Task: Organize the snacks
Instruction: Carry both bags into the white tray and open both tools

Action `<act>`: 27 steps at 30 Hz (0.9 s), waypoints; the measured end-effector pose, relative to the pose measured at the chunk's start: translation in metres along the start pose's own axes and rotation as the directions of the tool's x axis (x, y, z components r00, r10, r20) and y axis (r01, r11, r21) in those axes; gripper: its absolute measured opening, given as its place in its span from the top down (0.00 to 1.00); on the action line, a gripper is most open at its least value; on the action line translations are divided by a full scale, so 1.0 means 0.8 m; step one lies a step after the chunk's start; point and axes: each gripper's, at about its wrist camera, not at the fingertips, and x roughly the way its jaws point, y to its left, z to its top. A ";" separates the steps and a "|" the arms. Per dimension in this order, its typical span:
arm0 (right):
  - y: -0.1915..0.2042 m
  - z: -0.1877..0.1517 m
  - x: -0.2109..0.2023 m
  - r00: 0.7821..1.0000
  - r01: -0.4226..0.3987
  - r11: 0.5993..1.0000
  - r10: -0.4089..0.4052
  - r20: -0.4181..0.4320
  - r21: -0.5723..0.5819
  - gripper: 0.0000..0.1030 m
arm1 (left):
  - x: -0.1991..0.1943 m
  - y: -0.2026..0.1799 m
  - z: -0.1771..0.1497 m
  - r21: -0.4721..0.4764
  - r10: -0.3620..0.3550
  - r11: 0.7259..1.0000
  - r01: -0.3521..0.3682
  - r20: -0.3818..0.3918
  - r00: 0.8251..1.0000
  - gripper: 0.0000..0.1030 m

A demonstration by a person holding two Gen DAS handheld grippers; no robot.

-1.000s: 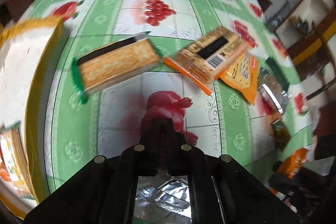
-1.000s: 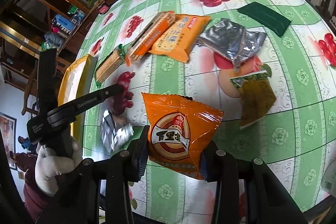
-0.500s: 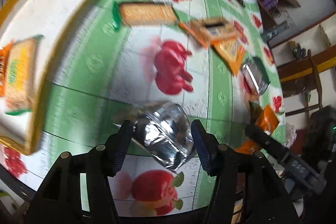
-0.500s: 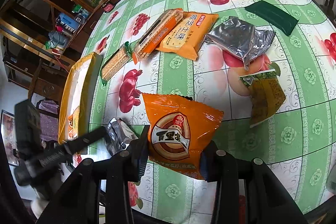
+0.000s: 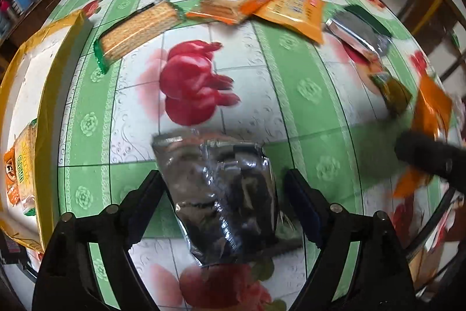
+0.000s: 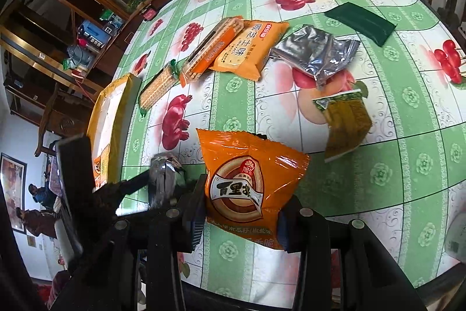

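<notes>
Two grippers work over the table (image 6: 393,171) with its green-and-white fruit cloth. The left gripper (image 5: 224,194) has its fingers spread wide on either side of a small silver foil packet (image 5: 218,191); the packet sits between them with a gap at each finger, so nothing pinches it, though whether it rests on the cloth or hangs above it cannot be told. The right gripper (image 6: 241,214) has its fingers closed against both edges of an orange snack bag (image 6: 247,182), gripping it at its near end. From the right wrist view the foil packet (image 6: 164,179) lies just left of the orange bag. Beyond the orange bag, toward the far side of the table, lie a long cracker pack (image 6: 158,88), an orange-ended biscuit pack (image 6: 212,48), a flat orange biscuit pouch (image 6: 249,48), a larger silver pouch (image 6: 316,54), a dark green packet (image 6: 361,22) and an olive-yellow packet (image 6: 345,123). Left of the orange bag, at the table's edge, stands a yellow-rimmed box (image 5: 49,95) holding a green-and-orange snack pack (image 5: 20,162).
</notes>
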 end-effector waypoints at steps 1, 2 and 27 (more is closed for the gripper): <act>-0.001 0.000 0.000 1.000 -0.001 1.000 0.001 -0.001 0.001 0.60 | -0.002 0.000 -0.001 0.007 -0.008 1.000 0.008 0.006 1.000 0.32; -0.001 -0.001 0.001 1.000 -0.004 1.000 0.004 -0.004 0.000 0.60 | -0.007 0.002 -0.001 0.014 -0.026 1.000 0.026 0.017 1.000 0.44; 0.248 0.072 0.122 0.955 -0.262 0.950 0.230 -0.187 -0.169 0.61 | -0.091 0.334 0.028 -0.446 0.038 0.894 0.034 0.149 0.988 0.44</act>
